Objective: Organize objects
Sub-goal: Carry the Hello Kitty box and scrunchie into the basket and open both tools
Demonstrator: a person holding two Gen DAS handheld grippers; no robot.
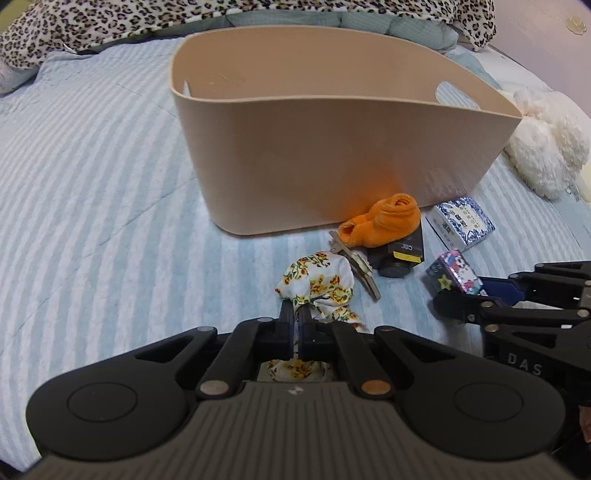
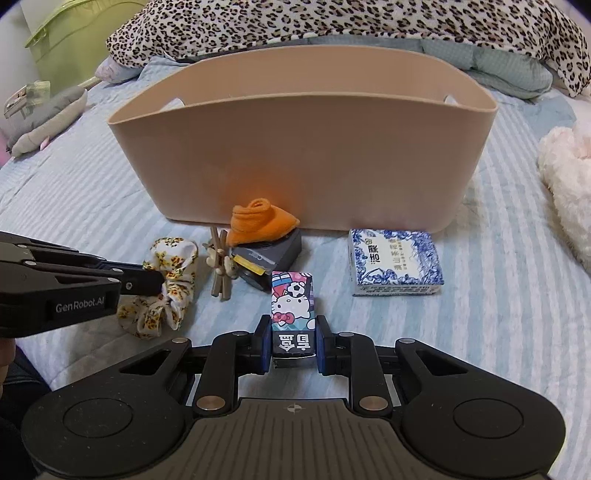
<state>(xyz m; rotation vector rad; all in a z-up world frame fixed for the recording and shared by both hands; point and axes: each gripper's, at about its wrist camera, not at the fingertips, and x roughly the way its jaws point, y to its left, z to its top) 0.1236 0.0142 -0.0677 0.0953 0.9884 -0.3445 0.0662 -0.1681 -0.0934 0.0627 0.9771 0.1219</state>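
A beige basket [image 1: 332,162] [image 2: 295,158] stands on the striped bed. In front of it lie an orange cloth [image 1: 384,219] [image 2: 258,219] on a black box [image 1: 400,254] [image 2: 269,254], a wooden piece [image 1: 360,267] [image 2: 219,258], and a blue-and-white box [image 1: 463,221] [image 2: 395,262]. My left gripper [image 1: 295,314] [image 2: 157,282] is shut on the yellow floral cloth [image 1: 321,284] [image 2: 166,284], which rests on the bed. My right gripper [image 2: 293,330] [image 1: 458,299] is shut on the cartoon cat box [image 2: 293,302] [image 1: 452,275], also on the bed.
A leopard-print blanket [image 2: 332,22] [image 1: 184,18] and grey-blue pillows [image 2: 509,66] lie behind the basket. A white fluffy toy [image 1: 543,144] [image 2: 569,177] lies at the right. A grey plush [image 2: 48,114] and a green bin [image 2: 70,40] are at the far left.
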